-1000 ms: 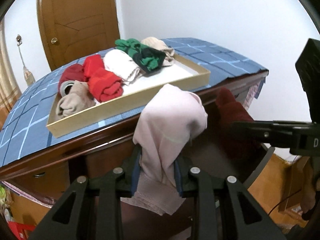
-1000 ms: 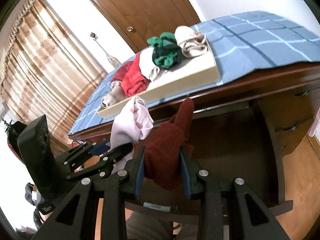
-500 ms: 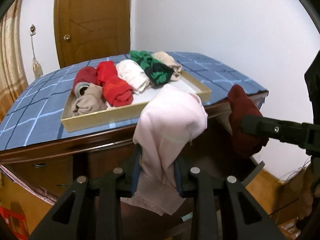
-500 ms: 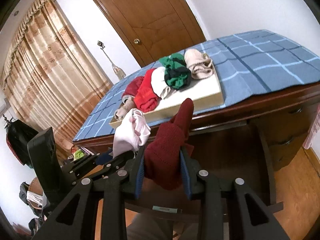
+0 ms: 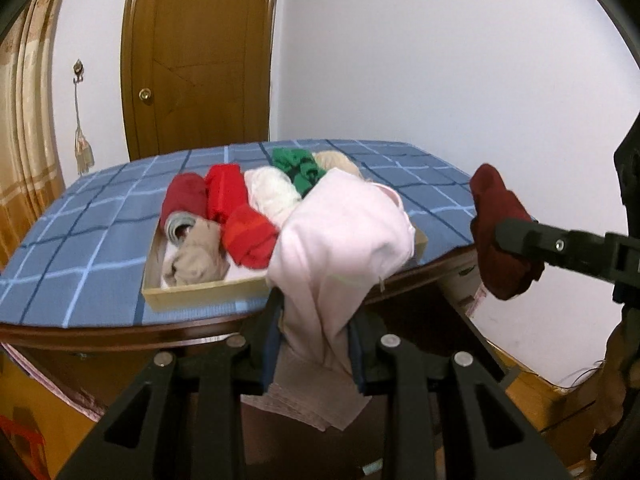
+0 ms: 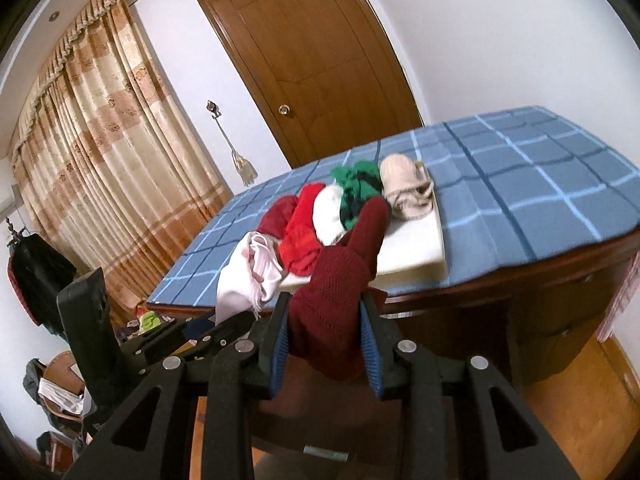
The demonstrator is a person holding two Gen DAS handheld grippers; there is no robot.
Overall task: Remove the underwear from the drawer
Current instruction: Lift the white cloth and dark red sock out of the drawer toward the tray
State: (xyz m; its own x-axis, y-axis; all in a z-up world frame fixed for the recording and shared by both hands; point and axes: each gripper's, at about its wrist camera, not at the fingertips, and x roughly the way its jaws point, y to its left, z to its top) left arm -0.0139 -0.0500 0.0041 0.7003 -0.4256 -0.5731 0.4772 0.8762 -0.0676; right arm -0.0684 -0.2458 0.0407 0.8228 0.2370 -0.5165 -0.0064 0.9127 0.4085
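My left gripper [image 5: 314,350] is shut on a pale pink piece of underwear [image 5: 340,248], which bulges above the jaws and hangs below them. My right gripper [image 6: 326,344] is shut on a dark red knitted piece [image 6: 340,296] that stands up between its blue pads. Both garments hang in the air in front of the desk edge. The pink piece [image 6: 250,276] also shows at the left of the right wrist view, and the dark red piece [image 5: 500,232] at the right of the left wrist view. The drawer below the desk is mostly hidden behind the grippers.
A shallow cardboard tray [image 5: 200,294] on the blue checked tablecloth [image 5: 80,248] holds several rolled garments in red, white, green and beige. A wooden door [image 6: 312,64] and curtains [image 6: 100,152] stand behind the desk. Clutter lies on the floor at the left [image 6: 56,392].
Both grippers have risen with their garments, so the desk top and tray now appear lower and more from above. The grips on both pieces are unchanged.
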